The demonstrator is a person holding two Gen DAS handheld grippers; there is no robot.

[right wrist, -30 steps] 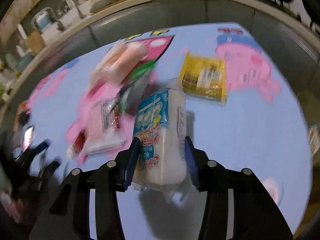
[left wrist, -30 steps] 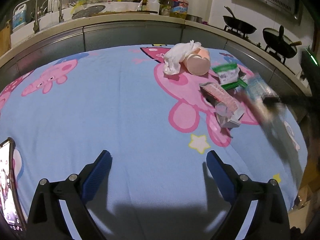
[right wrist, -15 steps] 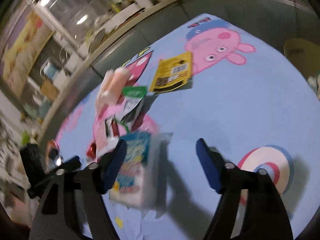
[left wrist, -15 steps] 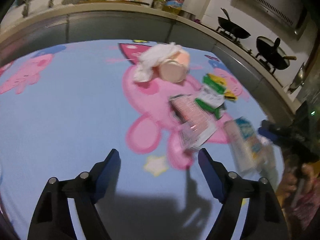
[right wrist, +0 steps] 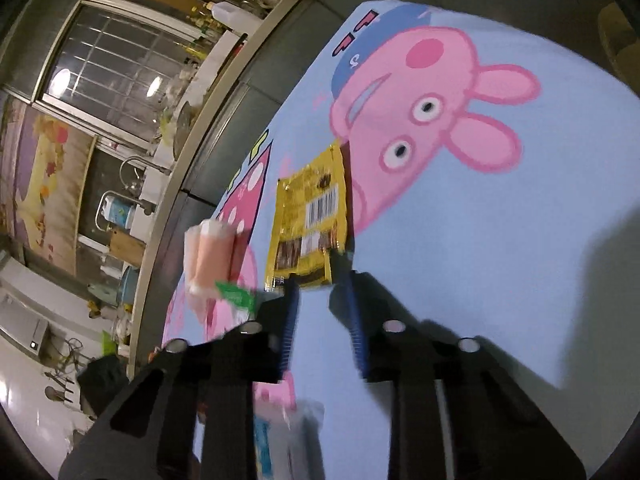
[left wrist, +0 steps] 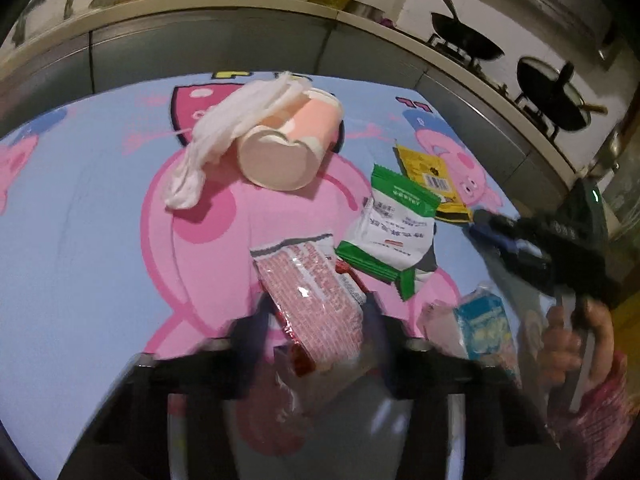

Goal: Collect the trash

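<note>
My left gripper point(left wrist: 316, 312) is closing, its blurred fingers hard against both sides of a red-and-white wrapper point(left wrist: 312, 276) on the cartoon tablecloth. Beyond it lie a tipped pink paper cup point(left wrist: 288, 148) with a white tissue point(left wrist: 224, 132), a green-and-white wrapper point(left wrist: 392, 224) and a yellow packet point(left wrist: 432, 176). My right gripper point(right wrist: 318, 280) is also closing, with only blue cloth showing between its pads. Its tips sit at the near edge of the yellow packet point(right wrist: 308, 216). A blue-and-white bag point(left wrist: 480, 328) lies loose on the cloth to the right.
The blue tablecloth point(left wrist: 80, 240) covers the table, which ends at grey cabinets behind. Two woks point(left wrist: 468, 44) sit on the stove at the back right. A person's hand point(left wrist: 572, 340) holds the right gripper point(left wrist: 492, 232) at the right edge.
My left gripper moved forward onto the red-and-white wrapper and narrowed around it. My right gripper let go of the blue-and-white bag, rolled, swung to the yellow packet and narrowed.
</note>
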